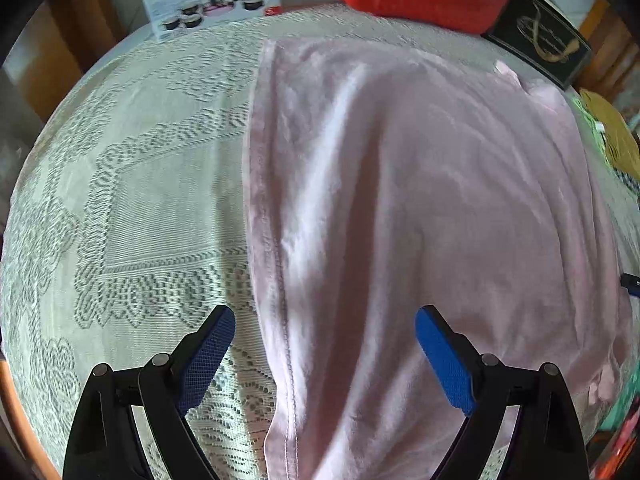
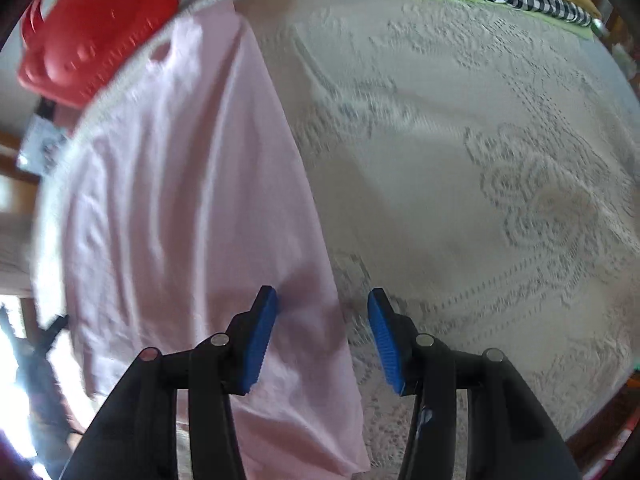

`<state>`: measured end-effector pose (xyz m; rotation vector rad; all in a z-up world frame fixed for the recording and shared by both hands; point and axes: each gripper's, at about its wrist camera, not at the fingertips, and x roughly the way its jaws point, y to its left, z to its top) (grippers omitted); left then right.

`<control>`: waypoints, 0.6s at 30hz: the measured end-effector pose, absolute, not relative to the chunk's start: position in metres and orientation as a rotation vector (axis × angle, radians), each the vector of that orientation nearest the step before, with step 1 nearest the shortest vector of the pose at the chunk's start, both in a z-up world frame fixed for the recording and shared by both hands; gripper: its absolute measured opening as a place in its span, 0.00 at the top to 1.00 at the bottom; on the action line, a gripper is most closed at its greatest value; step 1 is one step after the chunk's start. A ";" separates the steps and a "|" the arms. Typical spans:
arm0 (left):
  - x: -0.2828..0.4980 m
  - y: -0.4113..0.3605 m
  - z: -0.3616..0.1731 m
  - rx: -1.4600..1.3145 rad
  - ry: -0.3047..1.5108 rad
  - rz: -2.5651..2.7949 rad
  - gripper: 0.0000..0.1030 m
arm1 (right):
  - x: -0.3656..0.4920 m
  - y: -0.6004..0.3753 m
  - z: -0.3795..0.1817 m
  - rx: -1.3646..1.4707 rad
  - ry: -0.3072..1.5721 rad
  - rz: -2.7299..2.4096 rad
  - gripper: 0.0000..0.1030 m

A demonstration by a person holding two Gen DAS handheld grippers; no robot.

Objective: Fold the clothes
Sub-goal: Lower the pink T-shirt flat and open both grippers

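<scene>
Left gripper [image 1: 325, 320], black two-finger frame with blue textured pads [image 1: 444, 360]: pointed steeply downward, jaws spread wide, the two fingers splayed outward from their pivots. Silver pivot pins are visible on both linkage arms.

Right gripper [image 2: 323, 300], same black frame and blue ribbed pads [image 2: 260, 344]: also pointed steeply downward, jaws parted with a clear gap between the pads. This gap is narrower than the left gripper's, and the fingers stand nearly parallel. View is slightly blurred.
</scene>
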<state>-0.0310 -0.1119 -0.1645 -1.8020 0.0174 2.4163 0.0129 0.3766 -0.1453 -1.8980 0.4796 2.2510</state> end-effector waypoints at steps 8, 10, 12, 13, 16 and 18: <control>-0.019 -0.124 -0.176 -1.816 0.087 2.332 0.10 | 0.015 0.268 -0.068 -1.784 0.471 2.743 0.99; -0.018 -0.128 -0.176 -1.808 0.089 2.330 0.10 | 0.024 0.260 -0.064 -1.821 0.607 2.759 0.95; -0.016 -0.130 -0.173 -1.796 0.090 2.335 0.10 | 0.038 0.270 -0.060 -1.773 0.604 2.717 0.79; -0.015 -0.131 -0.171 -1.790 0.091 2.337 0.10 | 0.047 0.279 -0.058 -1.734 0.583 2.691 0.75; -0.012 -0.131 -0.166 -1.771 0.093 2.340 0.10 | 0.066 0.316 -0.059 -1.636 0.589 2.581 0.66; -0.009 -0.127 -0.165 -1.764 0.098 2.331 0.10 | 0.072 0.339 -0.065 -1.606 0.609 2.507 0.66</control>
